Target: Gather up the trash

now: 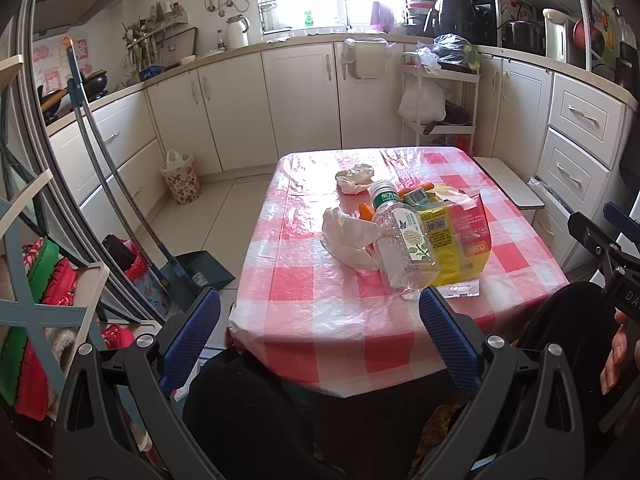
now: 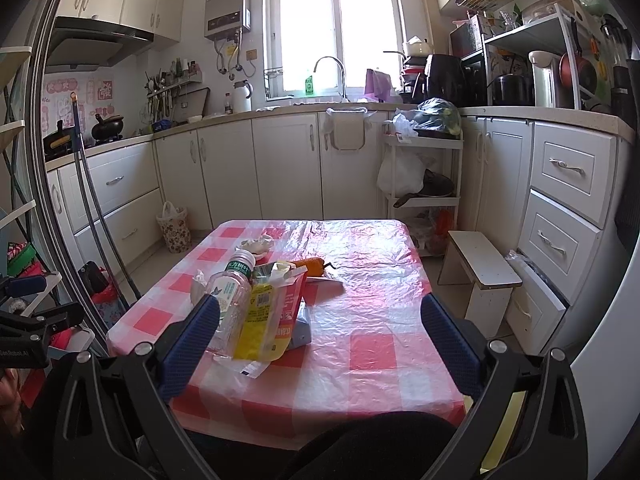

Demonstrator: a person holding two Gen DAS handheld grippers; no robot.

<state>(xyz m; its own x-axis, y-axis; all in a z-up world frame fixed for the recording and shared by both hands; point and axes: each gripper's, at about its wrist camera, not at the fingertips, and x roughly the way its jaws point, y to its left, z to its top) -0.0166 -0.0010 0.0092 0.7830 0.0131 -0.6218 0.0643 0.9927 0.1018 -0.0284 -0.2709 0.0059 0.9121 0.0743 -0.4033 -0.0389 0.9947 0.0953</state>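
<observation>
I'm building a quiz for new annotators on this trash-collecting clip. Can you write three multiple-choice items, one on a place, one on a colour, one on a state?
1. Where does the floral waste basket stand?
A. on the table
B. on the floor by the cabinets
C. on the white stool

2. What colour is the lying plastic bottle's cap?
A. white
B. red
C. blue

3. How do the two grippers stand?
A. both open, holding nothing
B. left shut on the bottle
C. right shut on a tissue

Answers:
1 B: the waste basket sits on the floor tiles against the lower cabinets.
2 A: the plastic bottle on the checked table shows a white cap above its green label.
3 A: the left gripper and right gripper both have their fingers spread wide with nothing between.
</observation>
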